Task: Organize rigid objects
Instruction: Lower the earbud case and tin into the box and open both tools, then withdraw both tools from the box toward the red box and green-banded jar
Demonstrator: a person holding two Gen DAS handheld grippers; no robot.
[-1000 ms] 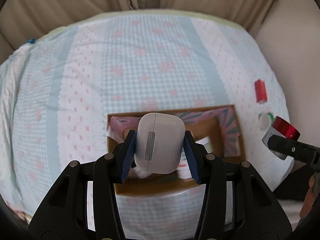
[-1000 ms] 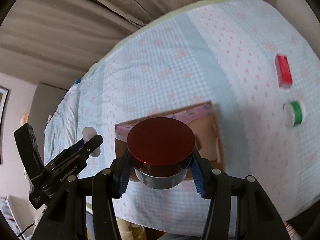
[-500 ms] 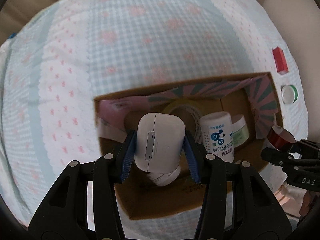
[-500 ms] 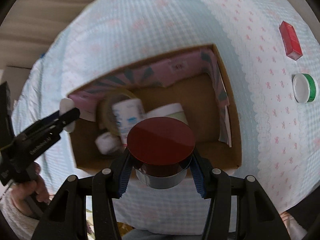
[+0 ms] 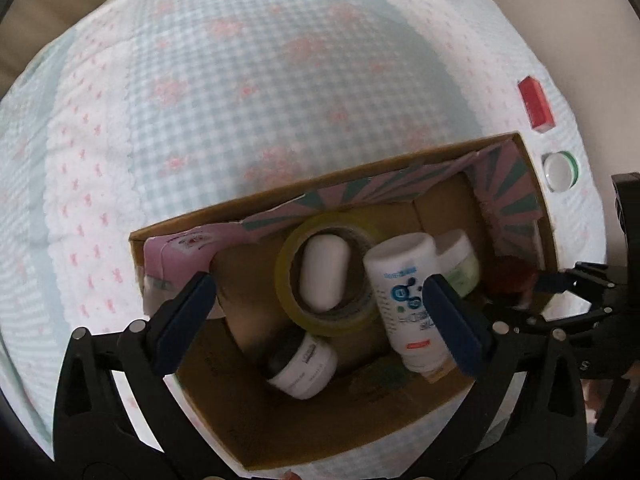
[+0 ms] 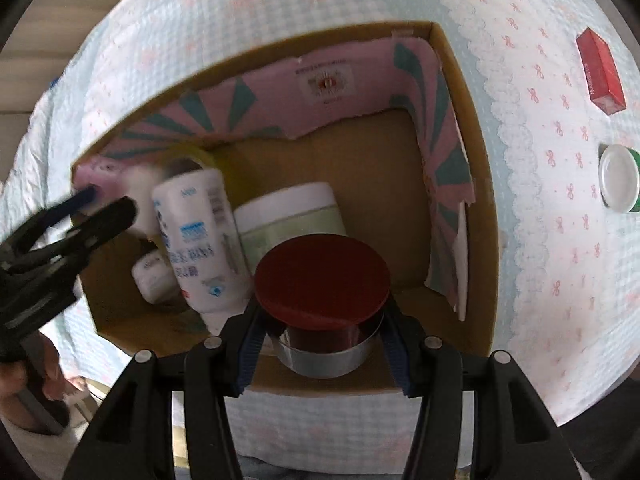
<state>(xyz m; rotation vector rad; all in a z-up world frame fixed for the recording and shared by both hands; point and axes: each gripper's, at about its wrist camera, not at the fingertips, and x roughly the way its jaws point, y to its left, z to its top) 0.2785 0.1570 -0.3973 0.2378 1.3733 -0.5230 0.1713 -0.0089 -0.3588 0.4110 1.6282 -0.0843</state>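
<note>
While poised over the cardboard box [image 5: 256, 444], left gripper [image 5: 320, 312] wide apart, empty; right gripper [image 6: 322, 328] clamping red-lidded tin [image 6: 322, 280].

surface: desk [image 5: 248, 92] under a quilted cloth, pale blue gingham band down the middle
cloth pattern: white side panels with small pink bows, scalloped white edging [image 6: 516, 148], faint pink flower motifs on the gingham
cloth edge: drapes over the near desk edge in the right wrist view
curtain: beige folds [image 5: 60, 4] behind the far edge, top-left of the left wrist view; also top-left in the right wrist view [image 6: 52, 12]
wall: plain cream surface [image 5: 576, 32] at the right of the desk
light: soft, diffuse daylight, no hard shadows on the cloth
floor: not visible
image quality: fisheye, mild motion blur in both views
</note>
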